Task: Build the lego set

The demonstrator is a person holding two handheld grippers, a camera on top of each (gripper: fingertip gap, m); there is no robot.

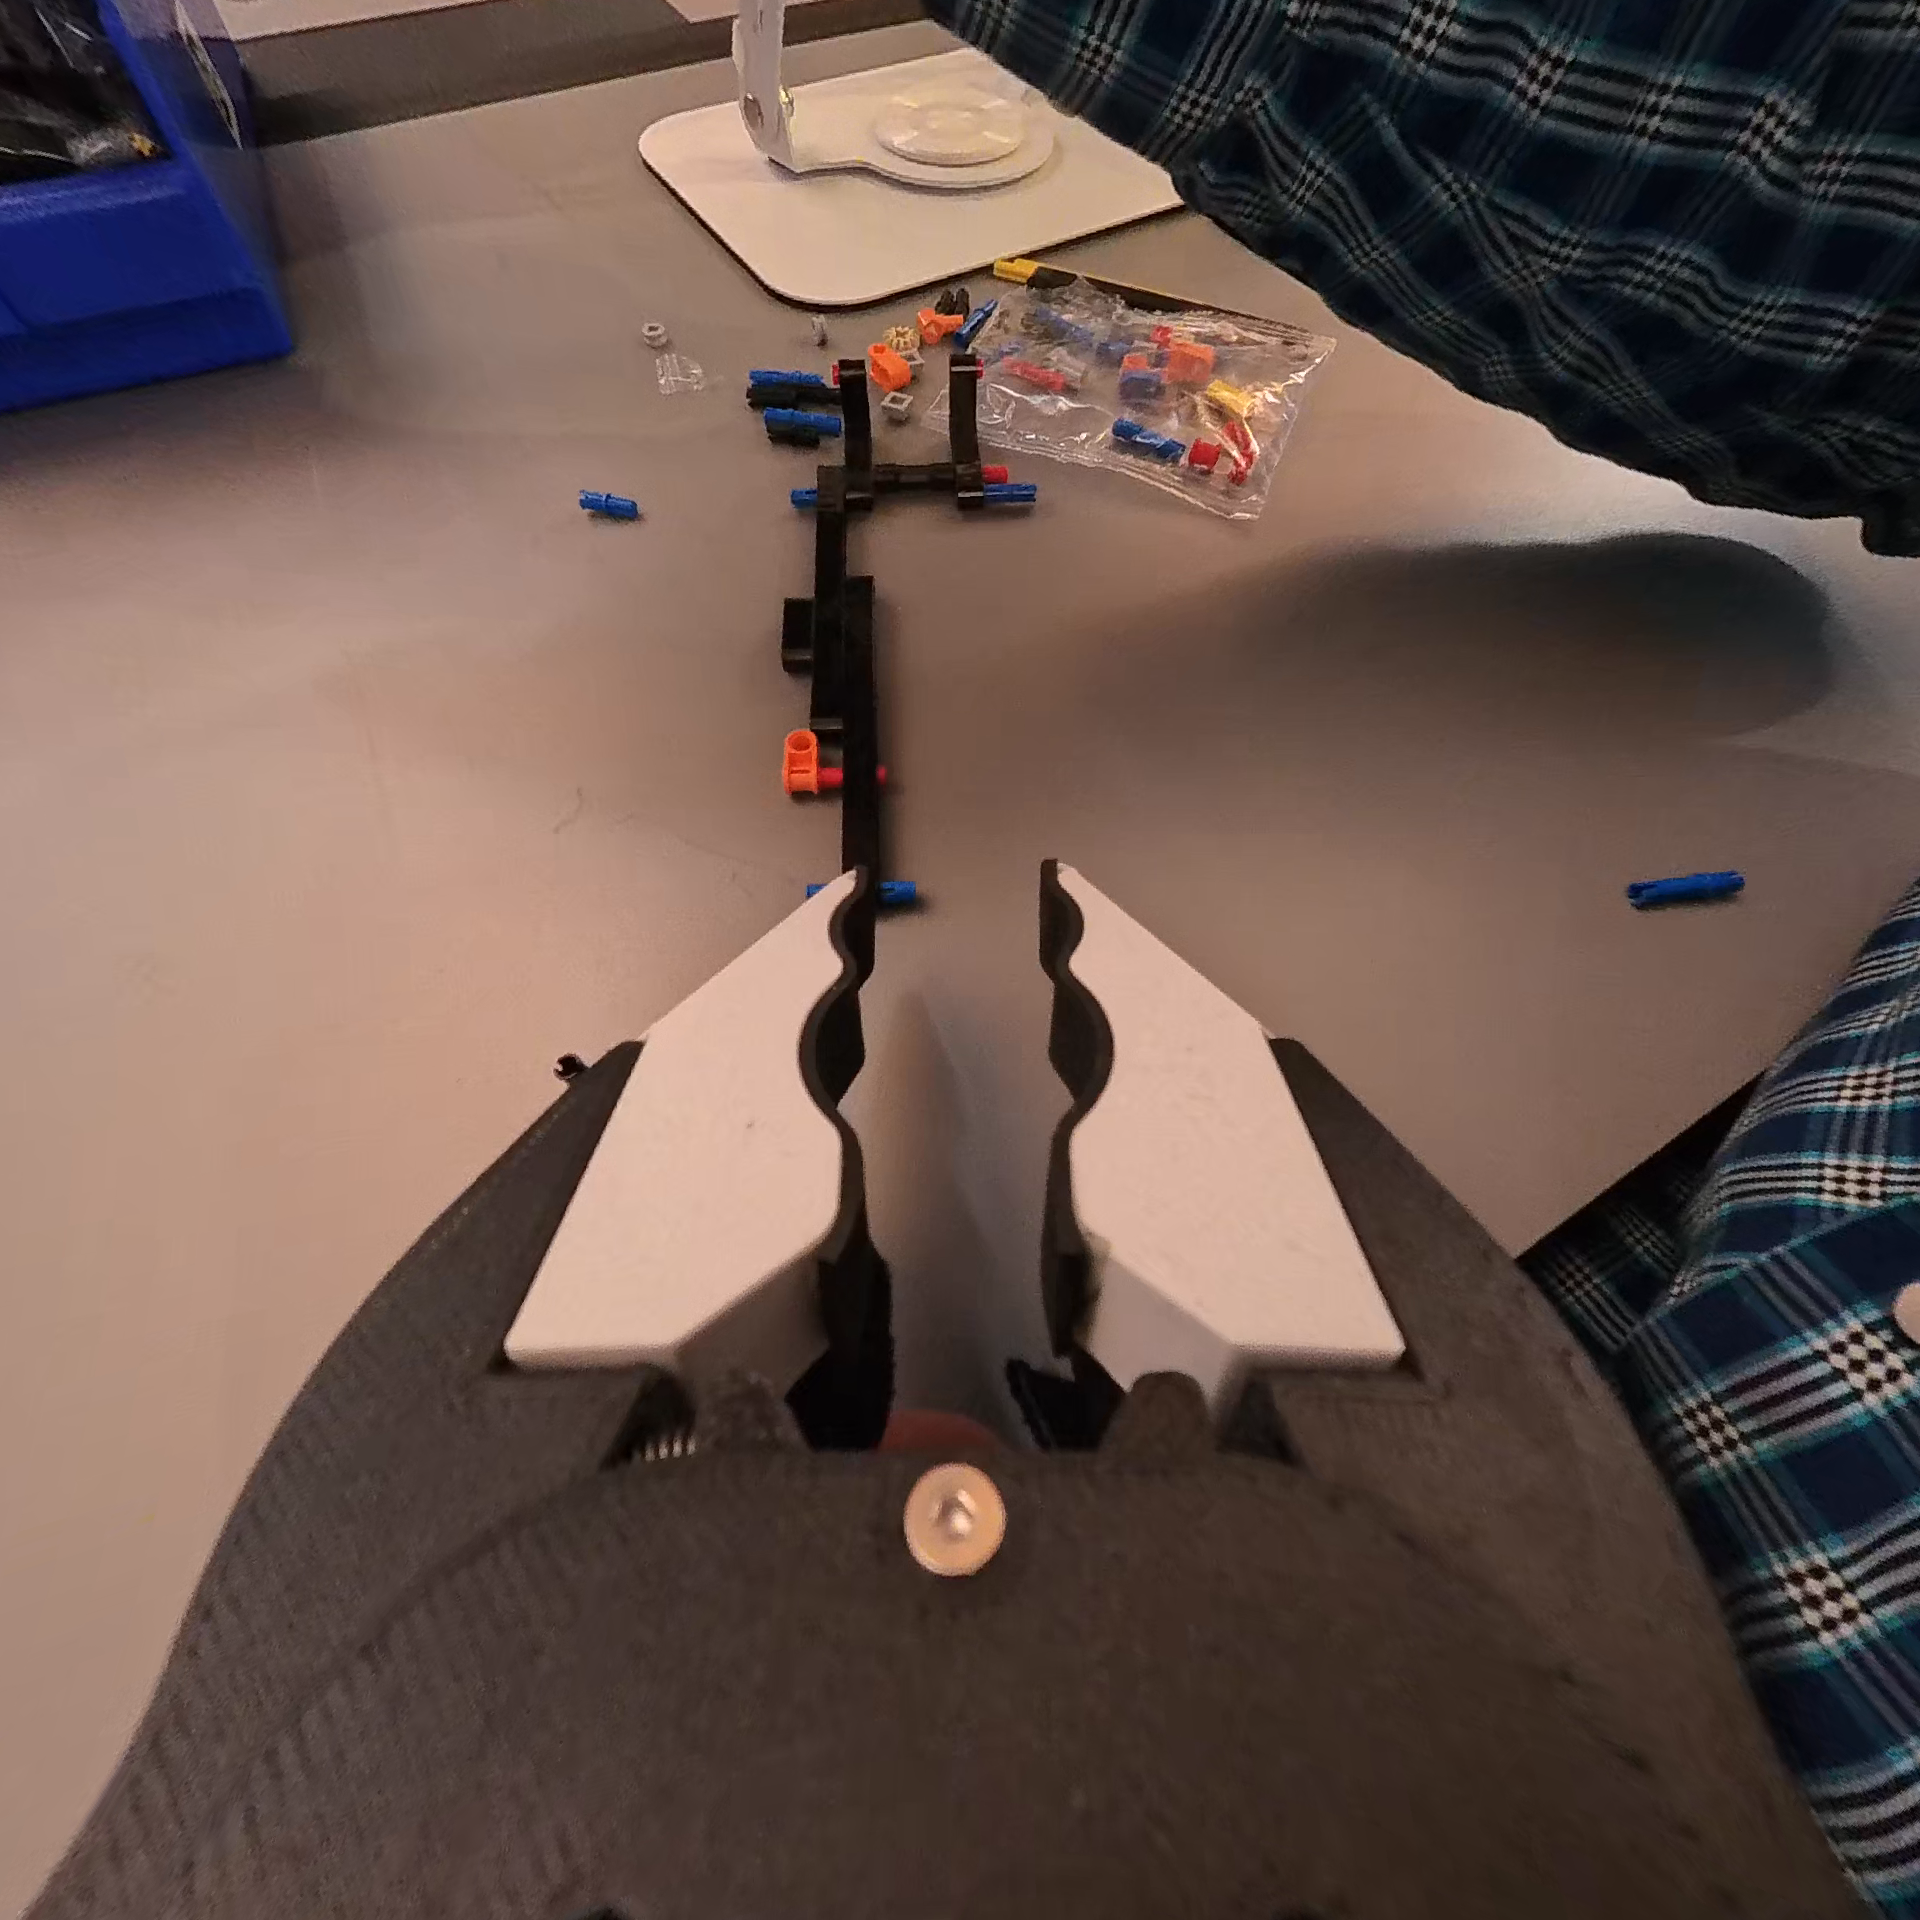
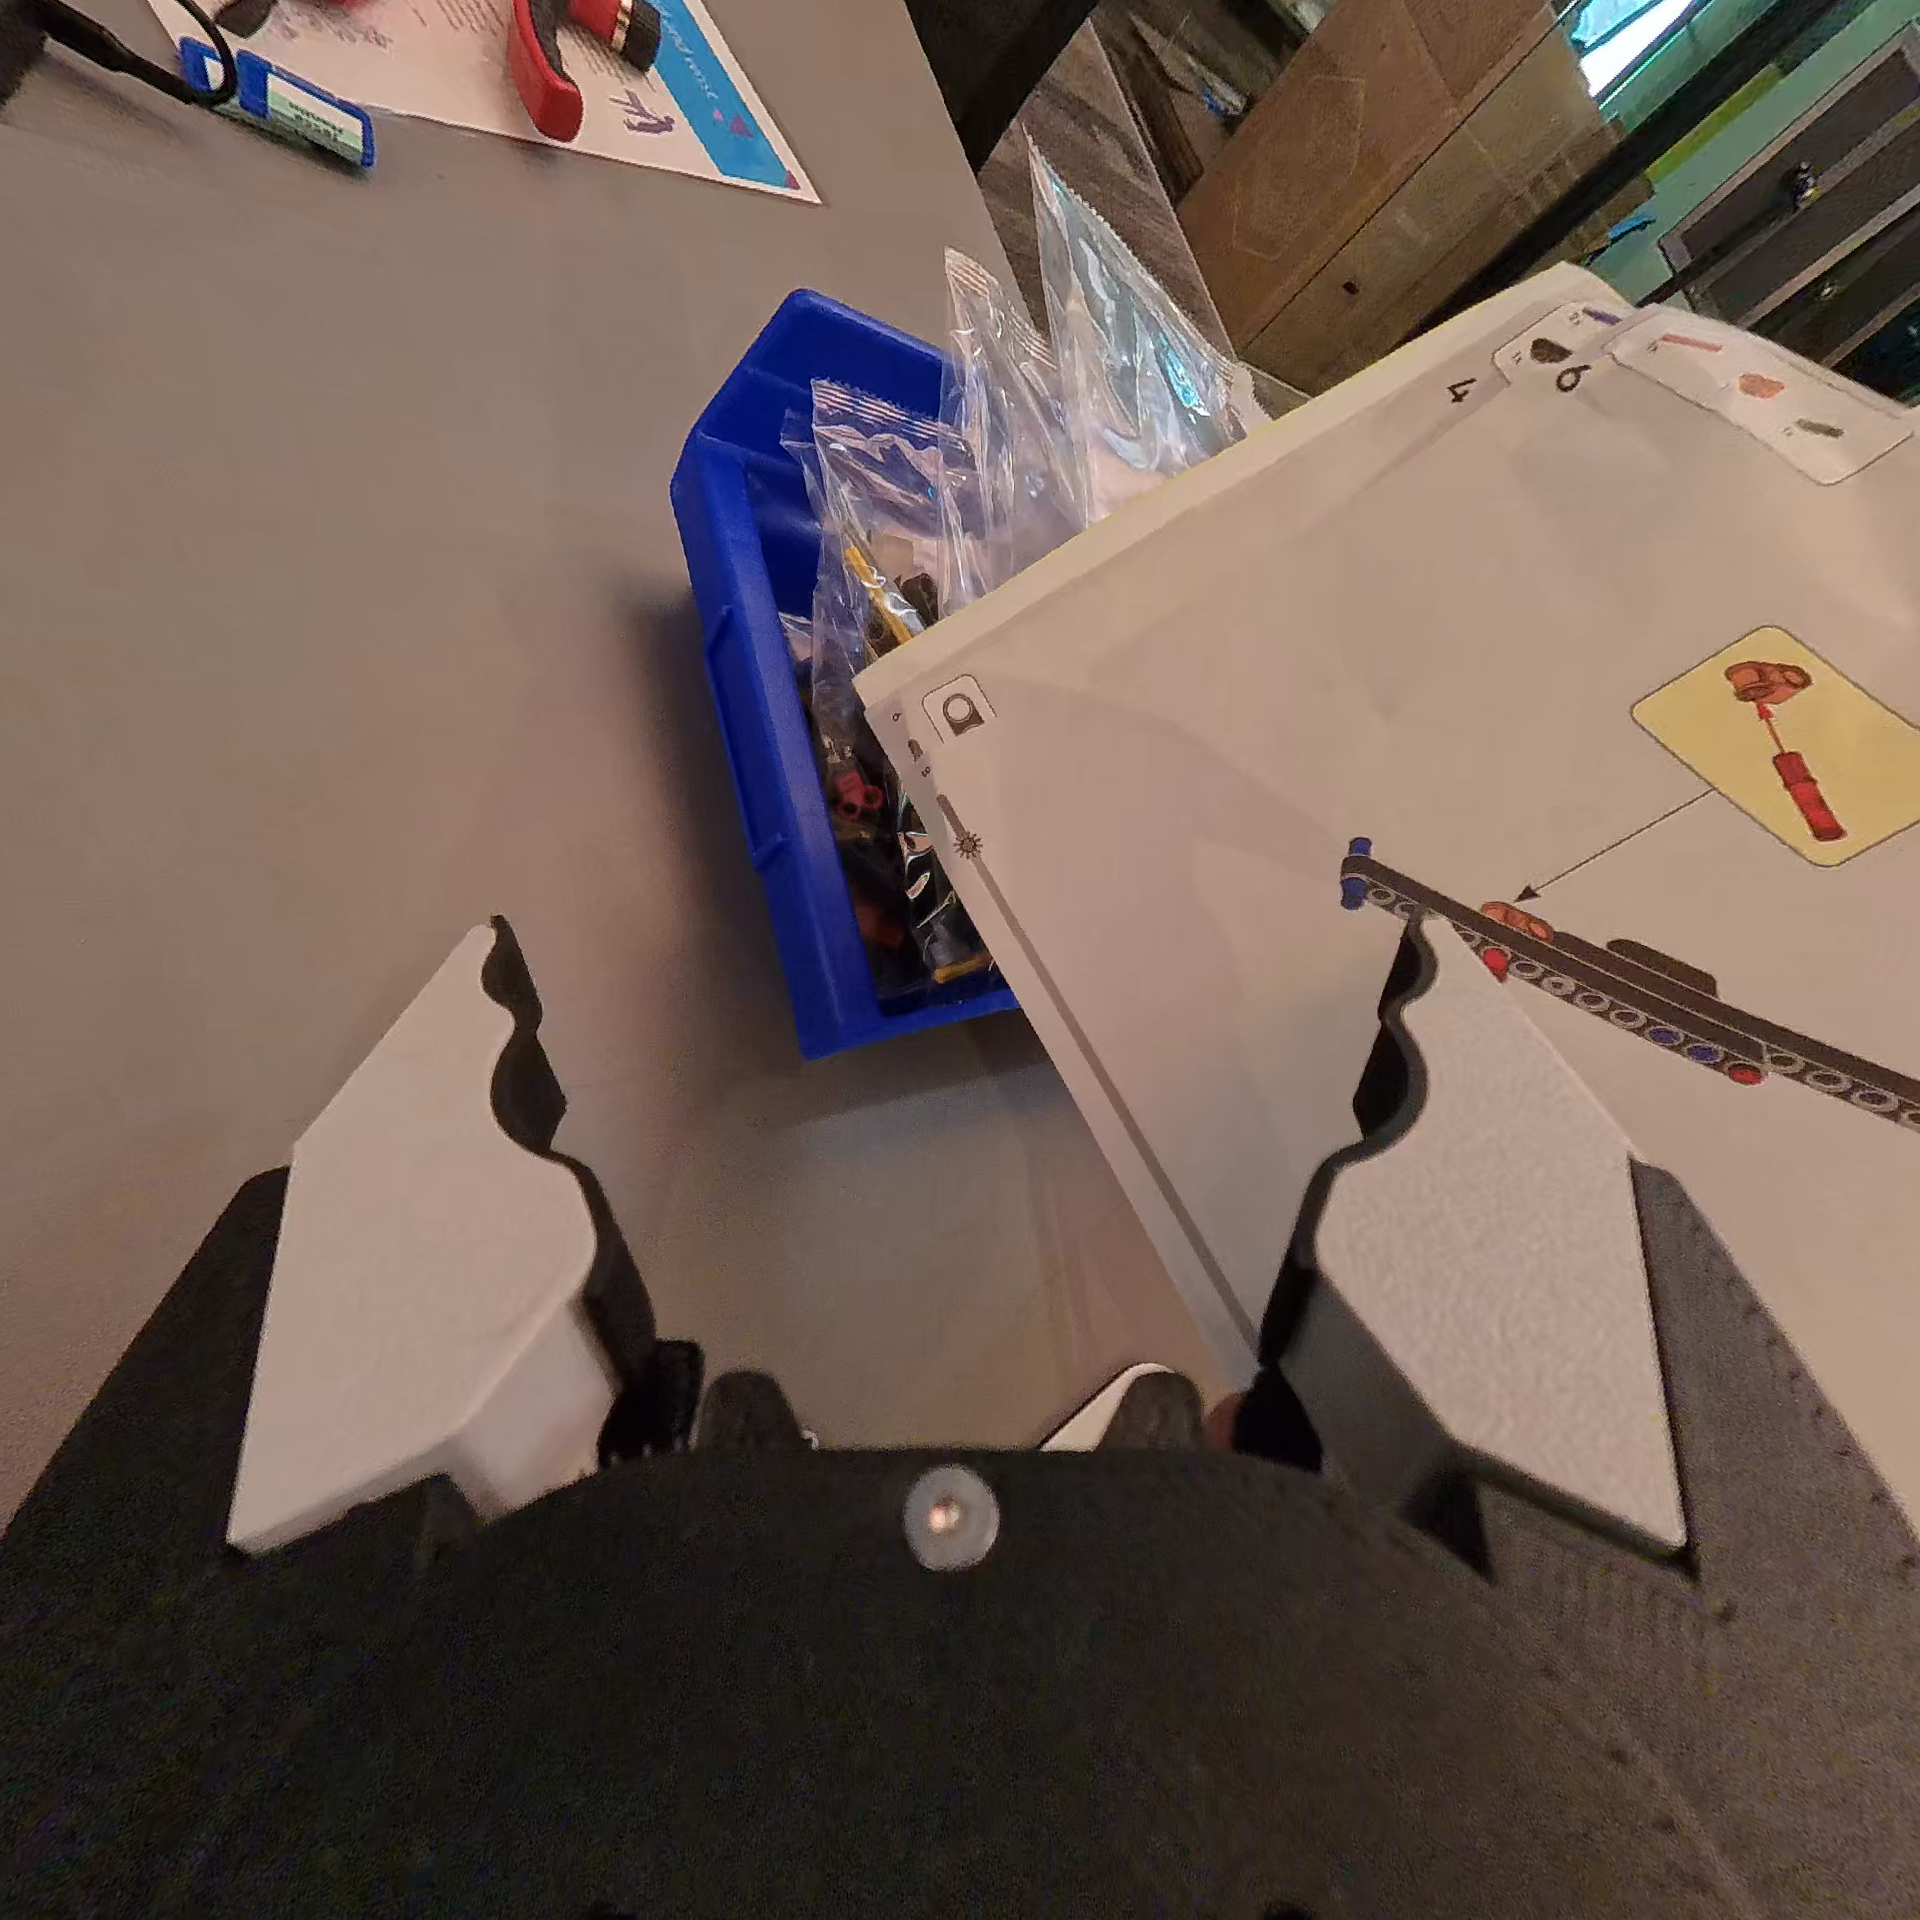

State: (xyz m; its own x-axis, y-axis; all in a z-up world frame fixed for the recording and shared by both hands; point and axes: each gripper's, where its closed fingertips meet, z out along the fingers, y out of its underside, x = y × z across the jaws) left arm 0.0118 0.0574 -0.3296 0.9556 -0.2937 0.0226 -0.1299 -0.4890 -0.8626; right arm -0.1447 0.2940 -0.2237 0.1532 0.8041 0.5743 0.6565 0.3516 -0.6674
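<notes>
In the left wrist view a long black lego beam assembly [image 1: 854,665] lies on the grey table, with a U-shaped frame at its far end and an orange connector [image 1: 800,764] on a red pin at its left side. My left gripper [image 1: 951,873] is open and empty; its left fingertip sits over the beam's near end, where blue pins stick out. My right gripper [image 2: 956,930] is wide open and empty above the open instruction booklet [image 2: 1351,675], whose left edge runs between the jaws.
A clear bag of small parts [image 1: 1143,395] and loose pieces lie by the assembly's far end. Loose blue pins [image 1: 1683,889] lie apart on the table. A blue bin [image 2: 758,665] holds parts bags. A white stand base [image 1: 883,208] stands behind. Plaid sleeves [image 1: 1558,208] reach in. My left gripper's tips are some 5 cm from the orange connector [image 1: 800,764].
</notes>
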